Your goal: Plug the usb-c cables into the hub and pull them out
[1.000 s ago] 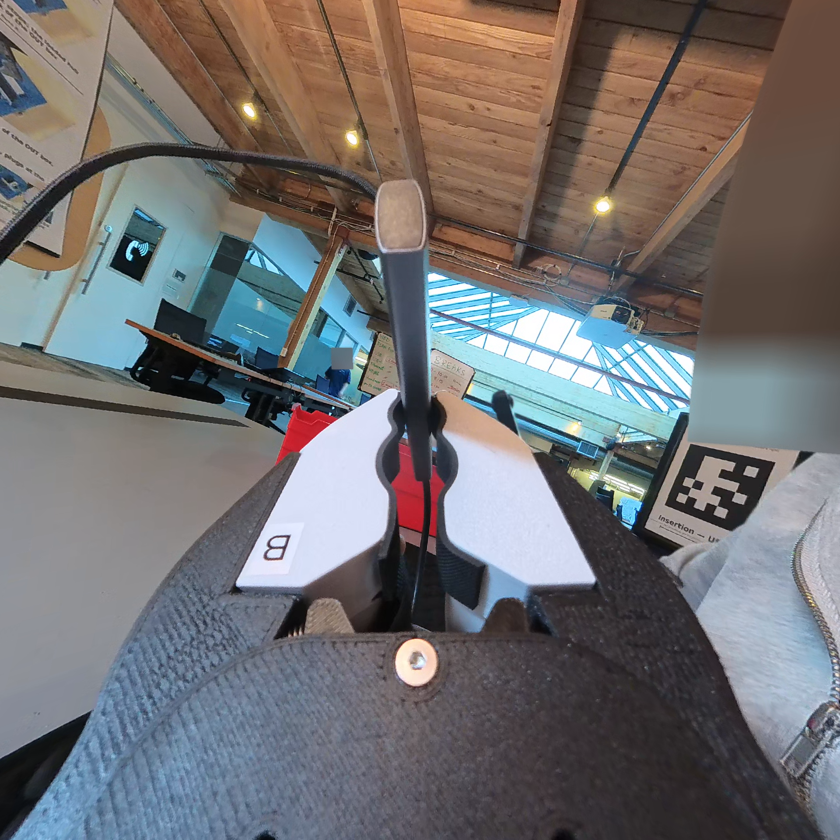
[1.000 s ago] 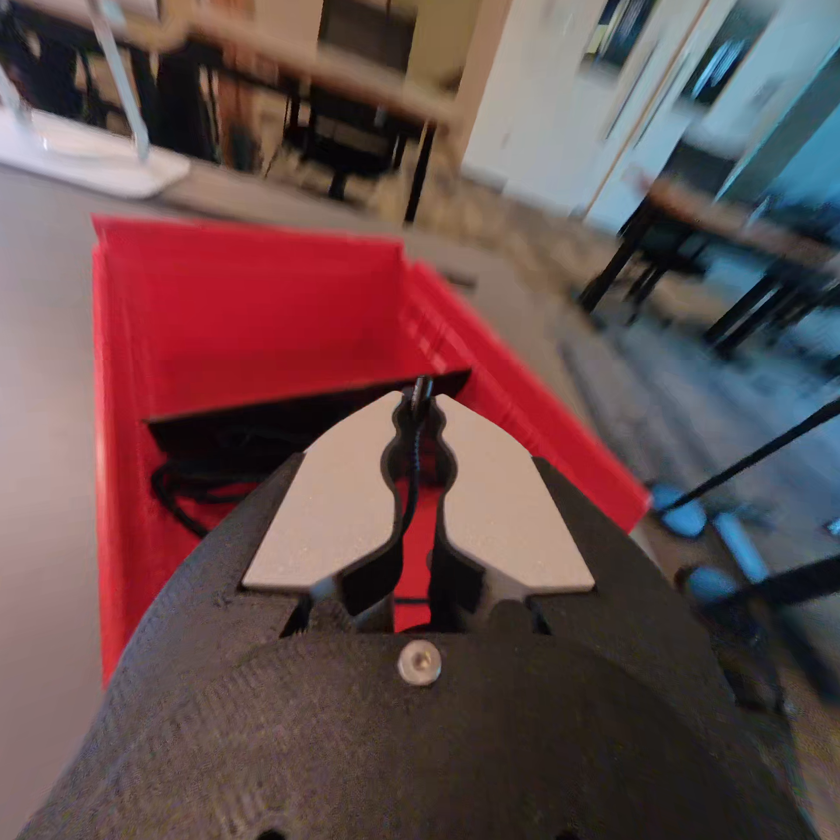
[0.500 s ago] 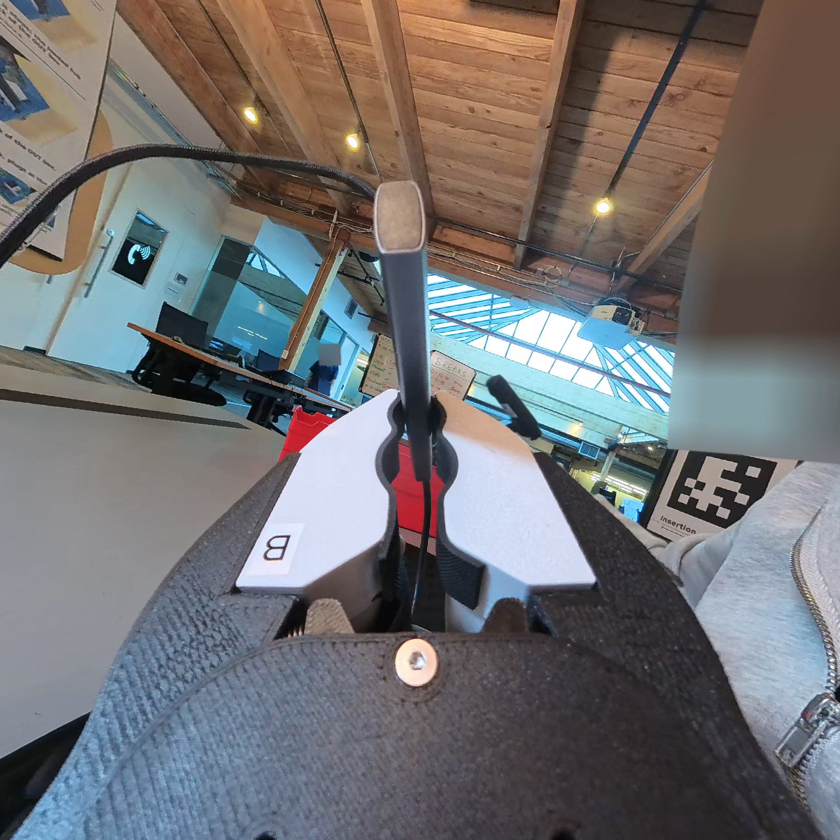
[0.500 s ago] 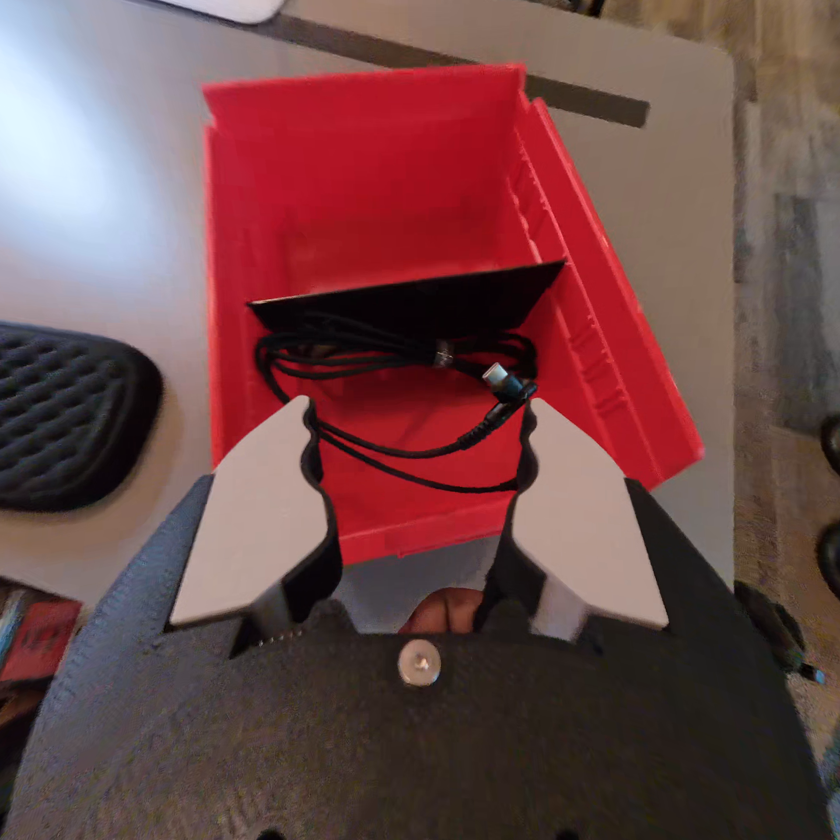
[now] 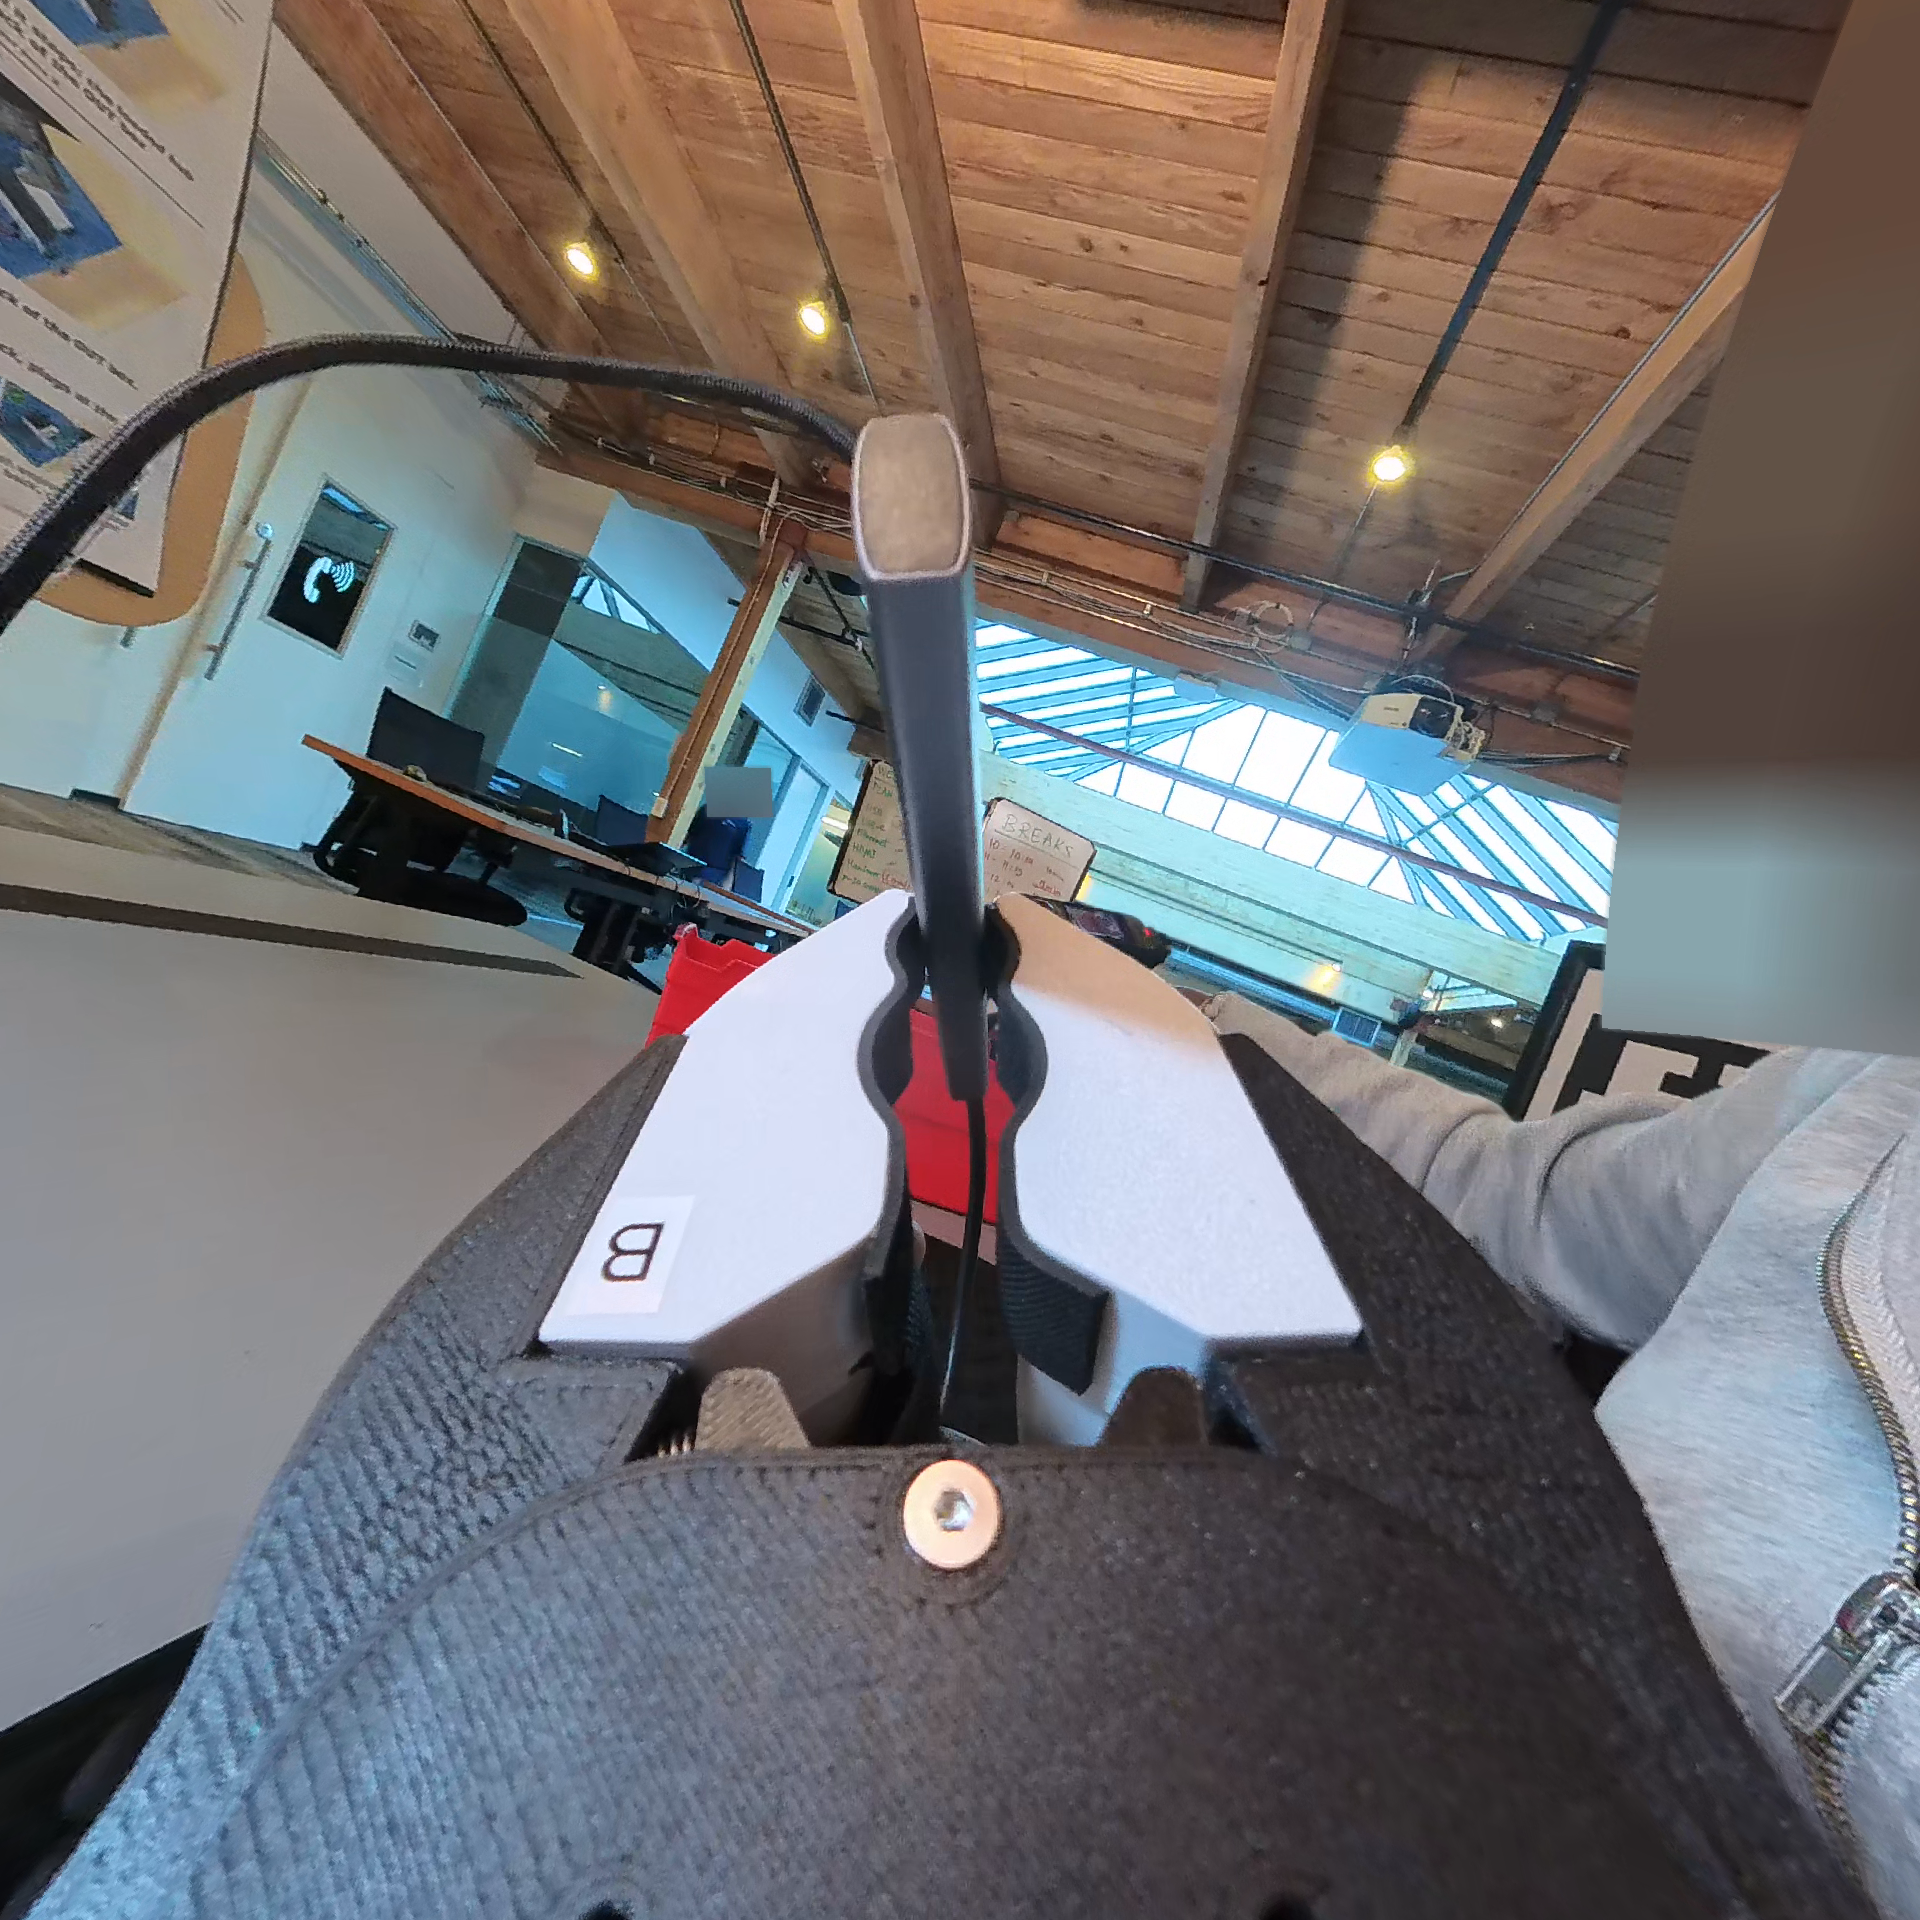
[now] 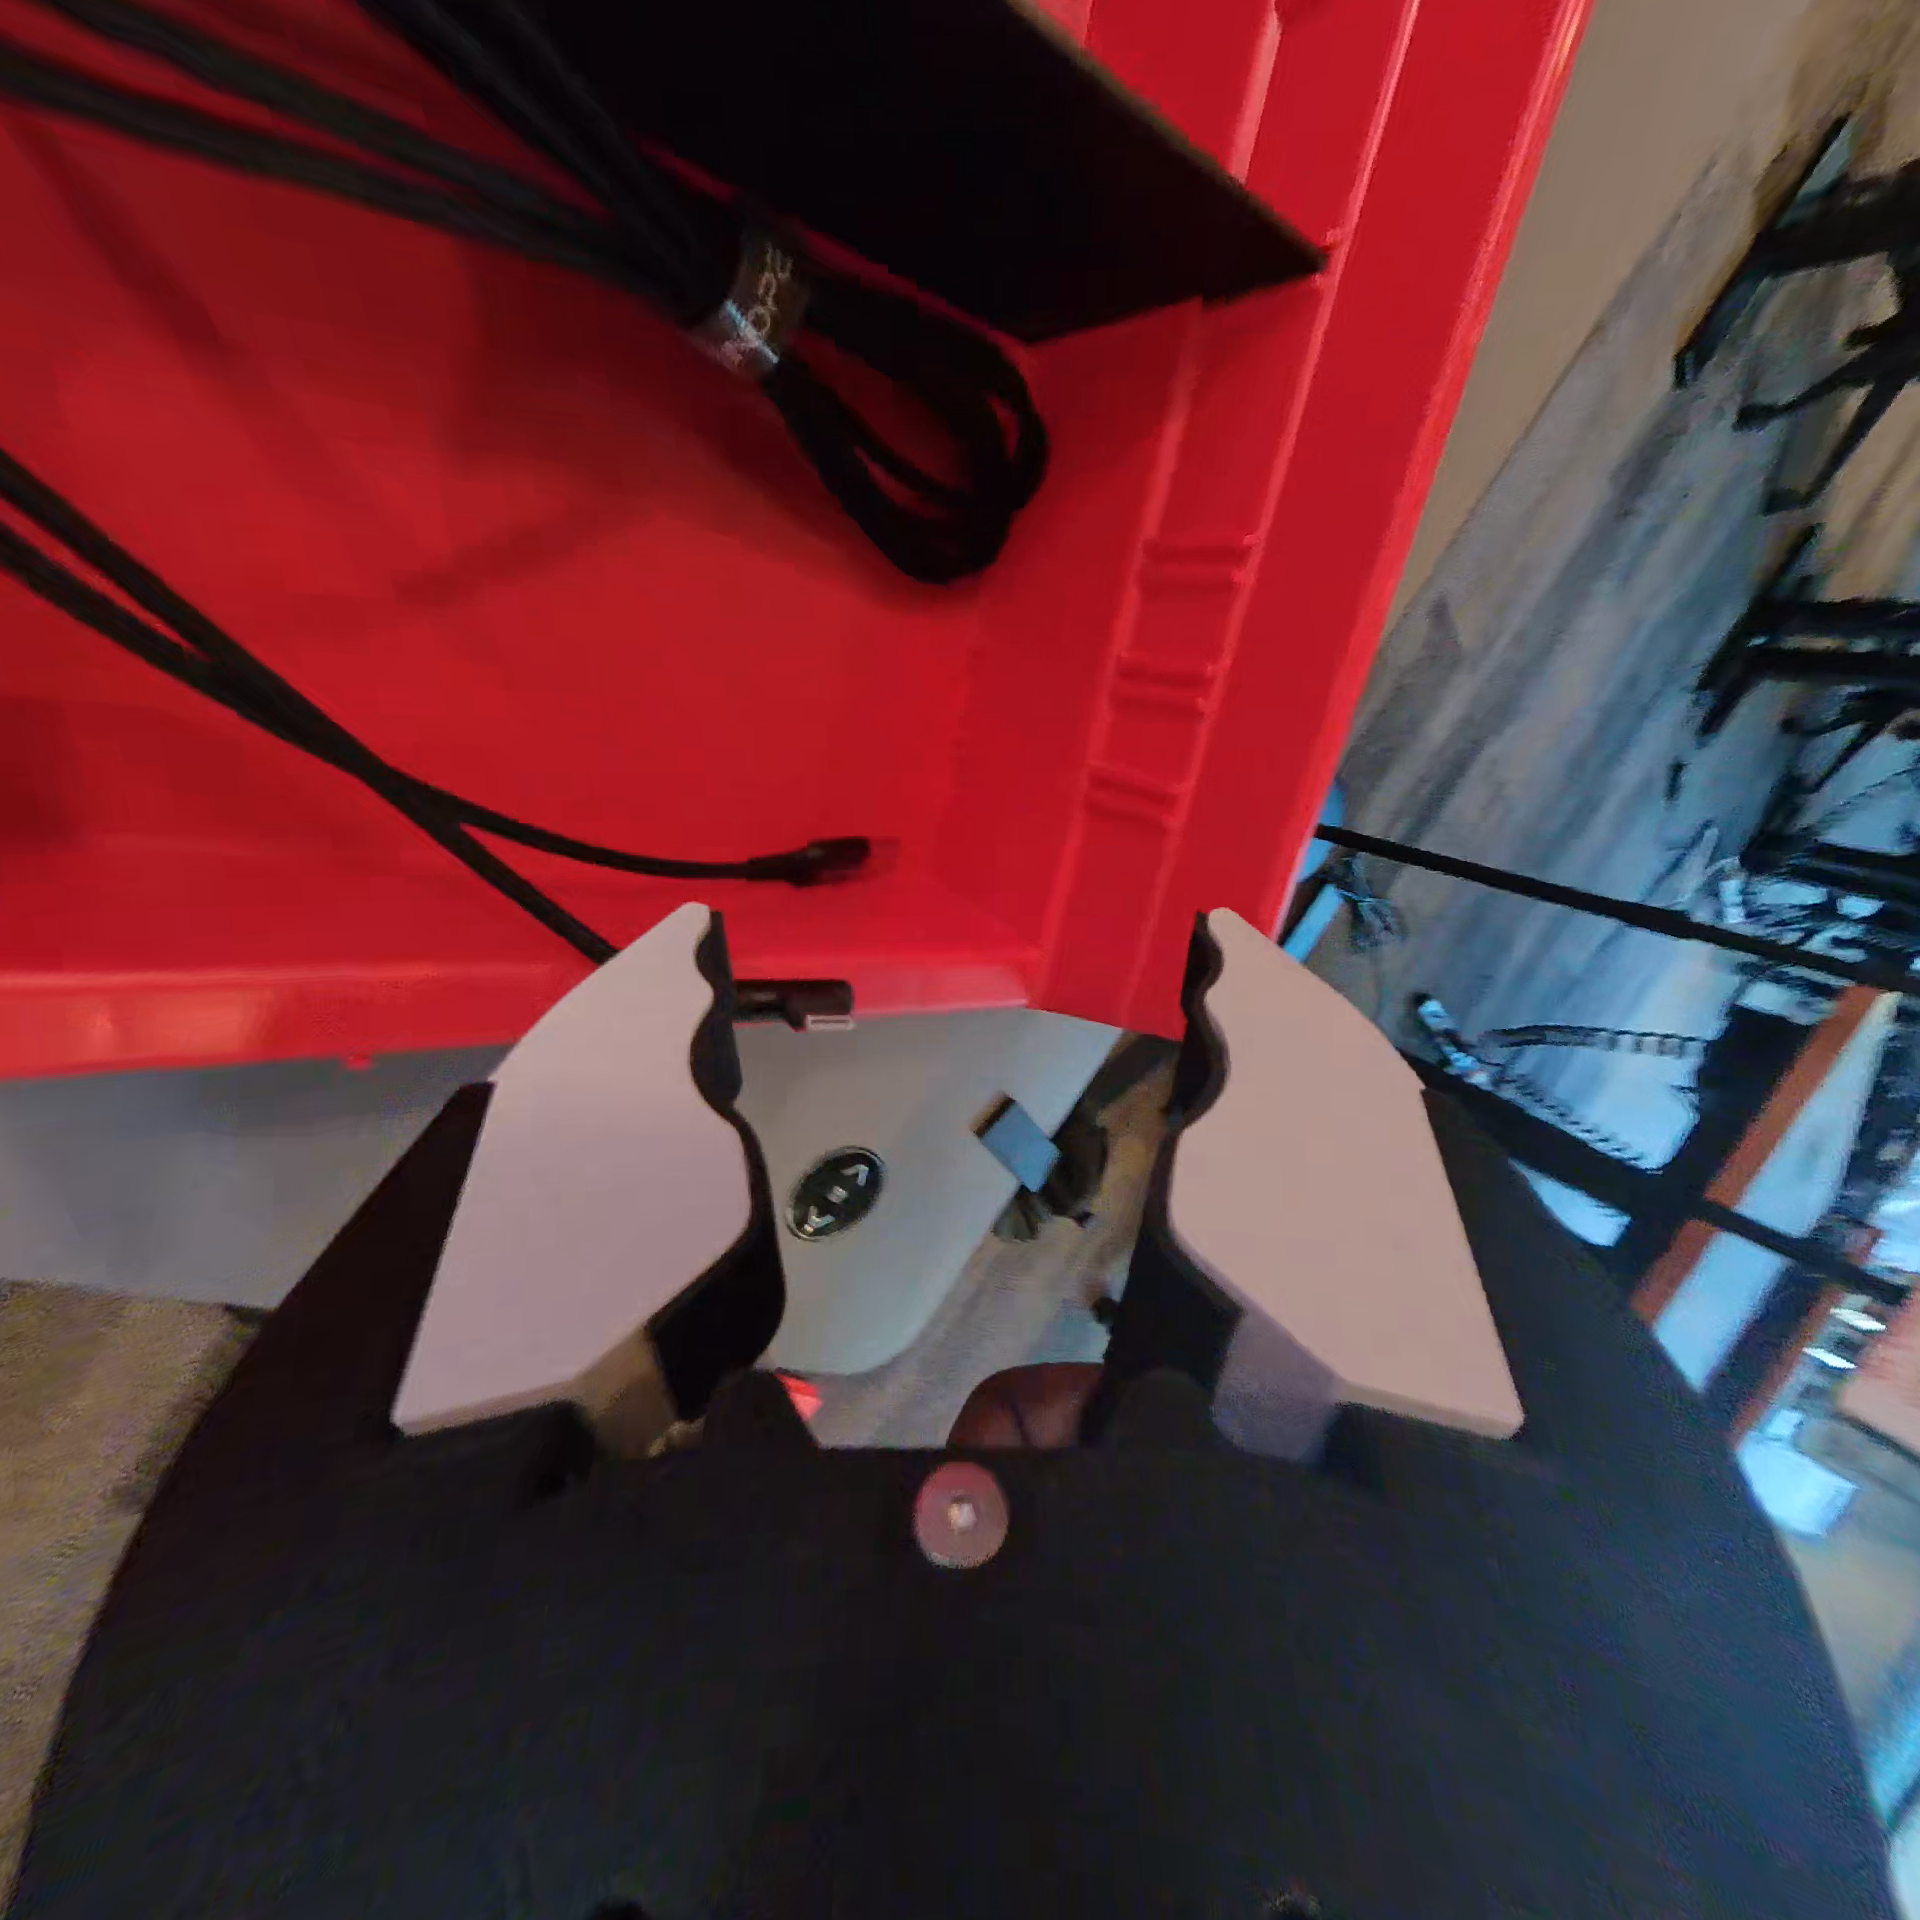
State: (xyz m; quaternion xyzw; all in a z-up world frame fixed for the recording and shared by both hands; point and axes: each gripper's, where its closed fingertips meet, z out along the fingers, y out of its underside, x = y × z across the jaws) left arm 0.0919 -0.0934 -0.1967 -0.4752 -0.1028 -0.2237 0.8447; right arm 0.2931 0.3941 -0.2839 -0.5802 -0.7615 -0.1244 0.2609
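My left gripper [image 5: 951, 925] is shut on a slim dark usb hub [image 5: 920, 665] and holds it upright, tilted toward the ceiling. A braided black cable [image 5: 416, 358] runs from the hub's top end off to the left. My right gripper [image 6: 956, 935] is open and empty, low over the front right corner of a red bin [image 6: 1174, 644]. In the bin lie a tied bundle of black cable [image 6: 894, 468] and a loose usb-c plug [image 6: 831, 860]. Another plug [image 6: 805, 1003] rests at the bin's front lip, beside my left finger [image 6: 613, 1091].
A flat black piece [image 6: 987, 156] leans in the back of the bin. The bin stands on a grey table [image 6: 208, 1143] with a round button panel [image 6: 834, 1190] at its corner. A person's grey sleeve [image 5: 1558, 1195] reaches across at right. The floor and black furniture legs [image 6: 1662, 727] lie beyond the table's edge. The left gripper's tips are roughly 55 cm from the right gripper's. From my right tips it is roughly 5 cm to the loose usb-c plug [image 6: 831, 860]; from my left, 55 cm.
My right gripper opened and let the cable go into the bin, then dropped closer to the bin's front right corner. The left gripper holds the hub still; the grey sleeve has moved in.
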